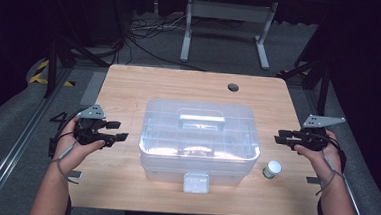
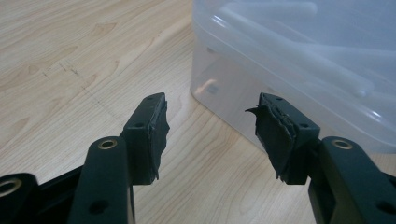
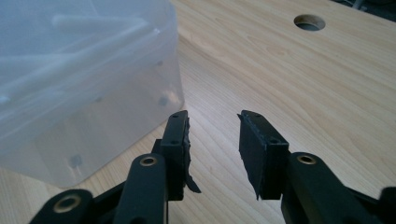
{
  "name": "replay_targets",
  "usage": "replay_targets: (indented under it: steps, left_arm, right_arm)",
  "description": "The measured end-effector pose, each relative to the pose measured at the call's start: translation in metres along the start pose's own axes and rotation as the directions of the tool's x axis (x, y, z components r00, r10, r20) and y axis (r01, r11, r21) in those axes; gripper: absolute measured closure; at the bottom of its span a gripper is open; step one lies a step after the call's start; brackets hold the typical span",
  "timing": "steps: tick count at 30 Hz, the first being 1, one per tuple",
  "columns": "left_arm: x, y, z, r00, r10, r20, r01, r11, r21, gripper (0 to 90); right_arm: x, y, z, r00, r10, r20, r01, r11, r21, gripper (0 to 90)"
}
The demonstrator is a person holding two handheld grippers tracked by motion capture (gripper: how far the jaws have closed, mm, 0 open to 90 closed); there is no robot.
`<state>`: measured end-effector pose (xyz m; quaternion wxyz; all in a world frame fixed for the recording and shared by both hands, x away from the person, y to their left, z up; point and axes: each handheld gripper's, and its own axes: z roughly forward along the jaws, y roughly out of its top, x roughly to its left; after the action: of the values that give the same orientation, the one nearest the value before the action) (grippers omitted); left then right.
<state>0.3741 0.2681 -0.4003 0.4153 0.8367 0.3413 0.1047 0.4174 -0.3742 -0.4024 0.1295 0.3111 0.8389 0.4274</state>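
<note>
1. The clear plastic box [image 1: 200, 140] sits mid-table on the wooden table [image 1: 130, 84], lid on, front latch [image 1: 196, 183] facing the person. It is translucent, with rounded corners and a moulded handle [image 1: 201, 121] on the lid; contents are too hazy to tell.
2. The left gripper [image 1: 122, 131] hovers just off the box's left side, jaws standing wide with nothing between them. In the left gripper view the box wall [image 2: 280, 84] lies ahead and to one side.
3. The right gripper [image 1: 278, 136] hangs off the right side, jaws parted and empty; the box corner [image 3: 93, 93] is beside its line.
4. Likely step: closing in on the box from both sides. Both should come in level and square to the walls; the smooth plastic could slip.
5. A small white-capped jar [image 1: 272, 169] stands near the box's right front corner and should stay clear of the right hand's path.
</note>
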Motion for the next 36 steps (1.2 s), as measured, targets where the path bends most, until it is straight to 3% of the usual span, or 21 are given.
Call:
replay_targets:
  steps: [3,6,12,17,22,25,29,36]
  left_arm:
    - [0.000,0.003,-0.001,1.0000,0.002,0.005,-0.002,0.9998,0.020,45.3]
    - [0.000,0.008,-0.006,0.9997,0.005,-0.024,-0.004,0.9976,0.070,46.4]
    - [-0.006,0.018,-0.013,0.9997,-0.014,0.019,0.013,0.9989,0.046,48.1]
    - [-0.012,0.032,-0.016,0.9998,0.006,0.017,-0.006,0.9986,0.052,49.5]
    - [-0.017,0.048,-0.026,0.9995,0.018,0.027,-0.019,0.9994,0.029,51.7]
    - [-0.020,0.057,-0.034,0.9980,0.013,0.061,-0.014,0.9999,0.002,54.4]
    - [-0.025,0.070,-0.038,0.9977,0.032,0.060,-0.032,0.9995,-0.001,54.6]
    - [-0.036,0.090,-0.034,0.9874,0.079,0.138,-0.073,0.9963,-0.046,54.6]
  right_arm:
    - [0.003,0.003,-0.004,0.9999,0.008,-0.008,-0.008,1.000,-0.017,61.7]
    - [0.004,0.005,-0.007,0.9996,0.025,-0.016,-0.025,0.999,-0.026,60.8]
    - [0.004,0.007,-0.007,0.9993,0.035,-0.009,-0.035,0.999,-0.022,61.7]
    - [0.003,0.009,-0.001,0.9994,0.036,-0.004,-0.036,0.999,0.011,63.9]
    - [0.005,0.010,-0.002,0.9994,0.036,-0.004,-0.036,0.999,0.016,65.5]
    - [0.005,0.009,-0.004,0.9993,0.037,-0.002,-0.036,0.999,0.015,66.2]
    - [0.005,0.008,-0.007,0.9987,0.051,0.005,-0.051,0.999,0.011,65.8]
    - [0.008,0.003,-0.008,0.9981,0.061,0.009,-0.061,0.998,0.018,65.4]
